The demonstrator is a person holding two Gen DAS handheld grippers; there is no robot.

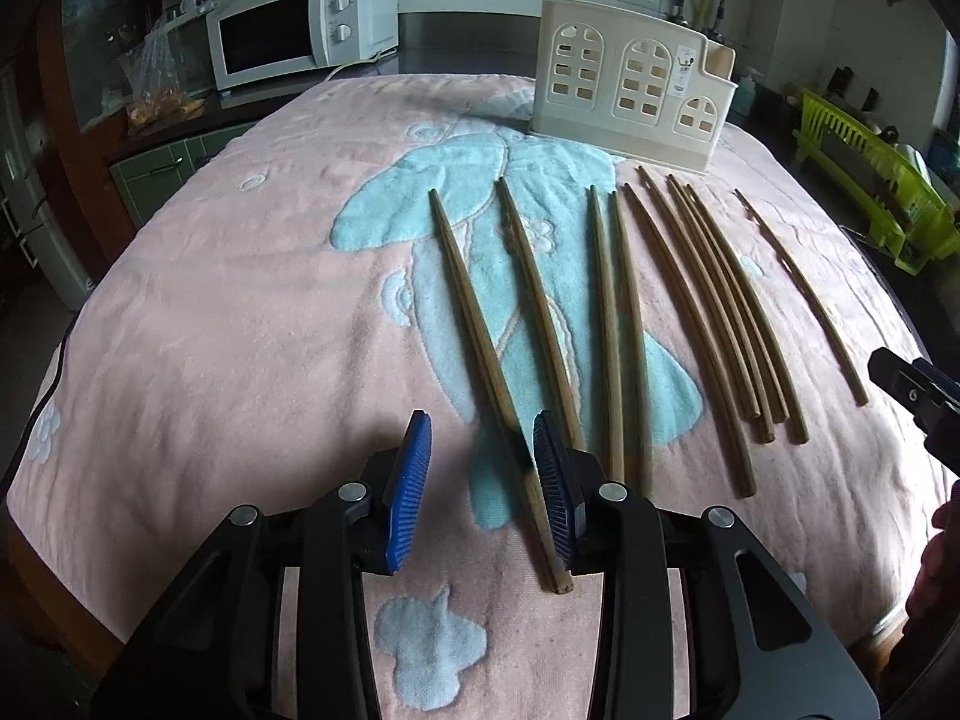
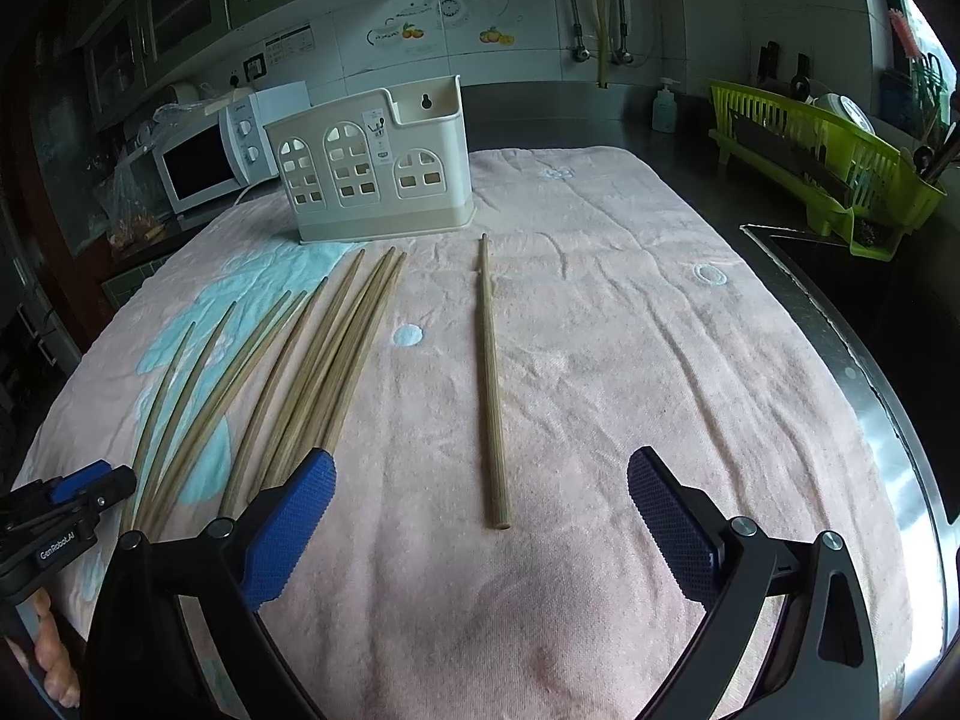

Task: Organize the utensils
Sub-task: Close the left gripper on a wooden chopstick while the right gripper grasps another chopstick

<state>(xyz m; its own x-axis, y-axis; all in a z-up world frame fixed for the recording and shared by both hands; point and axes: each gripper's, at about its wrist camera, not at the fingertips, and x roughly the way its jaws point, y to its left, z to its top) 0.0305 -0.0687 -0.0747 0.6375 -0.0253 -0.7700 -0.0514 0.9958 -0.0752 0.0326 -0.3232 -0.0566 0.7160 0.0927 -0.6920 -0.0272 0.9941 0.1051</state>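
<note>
- Our left gripper has its jaws partly closed around the near end of the leftmost chopstick; the stick lies against the right pad, a gap remains at the left one, so we judge it not yet clamped.
- Our right gripper stands wide open, with the lone chopstick lying just ahead, midway between its jaws.
- The other chopsticks lie right of the left jaws, the cream holder well beyond them on the pink towel.
- These sticks look light, stiff and smooth, so they may roll; we would grip near the thick end.
- The holder's inside is hidden, and overlapping sticks resist counting.
</note>
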